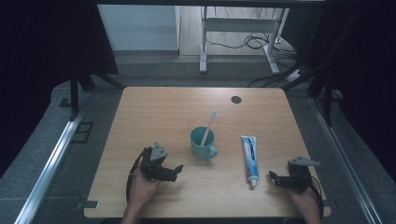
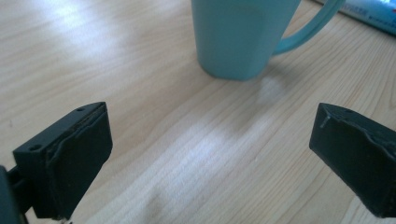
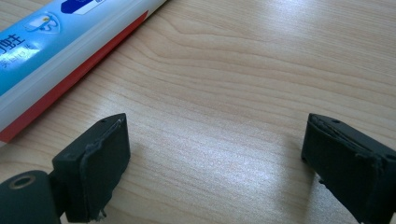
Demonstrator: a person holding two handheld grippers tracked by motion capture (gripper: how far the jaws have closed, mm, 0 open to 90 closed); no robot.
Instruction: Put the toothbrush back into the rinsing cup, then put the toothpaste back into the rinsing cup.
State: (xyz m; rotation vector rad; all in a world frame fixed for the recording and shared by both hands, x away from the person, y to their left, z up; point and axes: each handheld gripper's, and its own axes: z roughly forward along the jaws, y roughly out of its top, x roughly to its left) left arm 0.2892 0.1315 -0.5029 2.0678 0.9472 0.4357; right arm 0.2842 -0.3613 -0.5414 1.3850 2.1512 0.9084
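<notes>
Both grippers sit low at the table's near edge, each in one of the person's hands. Left gripper (image 1: 173,170) rests toward the near left corner, its jaws spread wide with only bare wood between them; right gripper (image 1: 272,178) lies by the near right corner, jaws equally wide apart and holding nothing.

Between them, a little past the middle of the near half, stands the teal mug (image 1: 202,142), upright, handle turned toward the near edge. A toothbrush (image 1: 208,127) leans inside it, head up and tipped toward the far edge. In the left gripper view the mug (image 2: 243,37) stands just ahead of the open jaws, apart from them, with clear wood in between.

To the mug's right lies the toothpaste tube (image 1: 250,159), flat, running from mid-table toward the near edge, cap end nearest the right gripper (near, not touching). In the right gripper view the tube (image 3: 70,51) passes just beside the left jaw.

Beyond these the table (image 1: 159,107) is bare wood to the far edge, save a dark round spot (image 1: 236,99) near the far right corner.
</notes>
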